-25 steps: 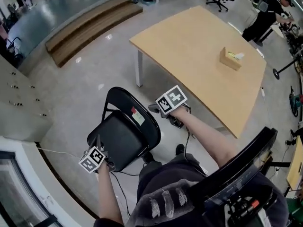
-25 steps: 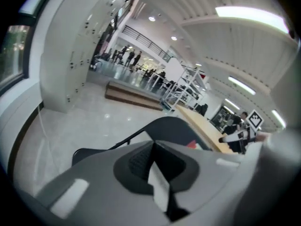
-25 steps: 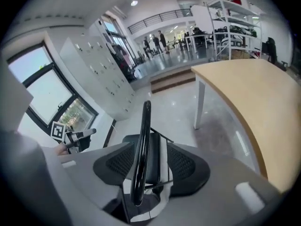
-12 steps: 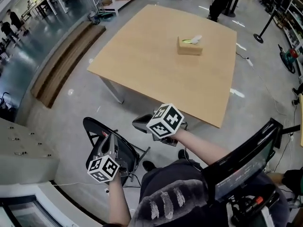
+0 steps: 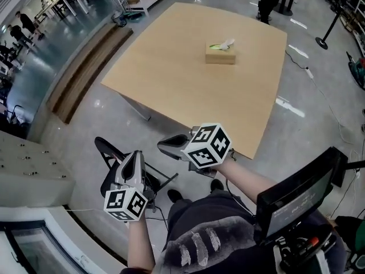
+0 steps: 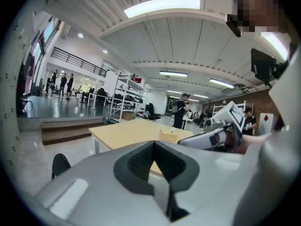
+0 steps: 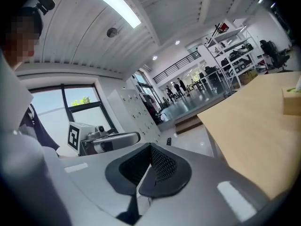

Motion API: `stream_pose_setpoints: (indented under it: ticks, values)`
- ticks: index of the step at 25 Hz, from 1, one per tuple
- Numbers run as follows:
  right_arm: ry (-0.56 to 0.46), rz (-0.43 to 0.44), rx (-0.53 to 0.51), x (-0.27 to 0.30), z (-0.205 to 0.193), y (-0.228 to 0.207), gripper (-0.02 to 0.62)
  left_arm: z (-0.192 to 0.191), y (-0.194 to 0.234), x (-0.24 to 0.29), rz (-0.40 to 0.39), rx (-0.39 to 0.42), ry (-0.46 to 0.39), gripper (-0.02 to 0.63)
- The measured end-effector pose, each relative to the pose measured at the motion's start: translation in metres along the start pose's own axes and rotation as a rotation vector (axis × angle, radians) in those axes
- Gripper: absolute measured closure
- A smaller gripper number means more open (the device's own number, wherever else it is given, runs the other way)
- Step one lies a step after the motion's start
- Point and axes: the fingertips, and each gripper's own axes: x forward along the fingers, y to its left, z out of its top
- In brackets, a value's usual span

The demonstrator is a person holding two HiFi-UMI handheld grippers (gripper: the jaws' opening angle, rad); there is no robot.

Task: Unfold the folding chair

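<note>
The black folding chair (image 5: 105,149) stands on the floor at the lower left of the head view, partly hidden under my left gripper. Its rounded back top peeks into the left gripper view as the chair (image 6: 60,164). My left gripper (image 5: 136,156) hangs above it, shut and empty, apart from the chair. My right gripper (image 5: 164,147) is raised beside it near the table's corner, also shut with nothing in it. In their own views the left gripper (image 6: 155,149) and the right gripper (image 7: 150,149) show closed jaws pointing roughly level.
A light wooden table (image 5: 171,79) stands just ahead with a tissue box (image 5: 220,53) on it. Wooden steps (image 5: 80,67) lie to the left and white lockers (image 5: 28,170) at the near left. People and office chairs are far back.
Both grippers have come off the chair and risen toward the camera. The head view has swung up toward the table, and the chair now sits low at the left.
</note>
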Motion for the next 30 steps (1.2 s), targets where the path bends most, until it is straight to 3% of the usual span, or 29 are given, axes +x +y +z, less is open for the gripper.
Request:
stream_pose_setpoints:
  ticks: [5, 9, 15, 20, 25, 30]
  values:
    - [0.036, 0.111, -0.002, 0.015, -0.013, 0.033, 0.594, -0.01, 0.002, -0.057, 0.143, 0.008, 0.022, 0.604]
    - [0.058, 0.153, -0.04, 0.033, -0.016, 0.06, 0.594, -0.005, 0.012, -0.091, 0.201, 0.031, 0.007, 0.604]
    - [0.131, 0.2, -0.117, 0.066, -0.028, 0.11, 0.594, 0.007, 0.023, -0.144, 0.236, 0.025, -0.092, 0.604]
    - [0.202, 0.232, -0.176, 0.116, -0.054, 0.177, 0.594, -0.011, 0.057, -0.212, 0.265, 0.044, -0.097, 0.604]
    - [0.256, 0.252, -0.215, 0.16, -0.078, 0.235, 0.594, -0.032, 0.095, -0.277, 0.272, -0.034, -0.126, 0.604]
    - [0.272, 0.267, -0.223, 0.195, -0.1, 0.283, 0.594, -0.051, 0.122, -0.327, 0.271, -0.049, -0.118, 0.604]
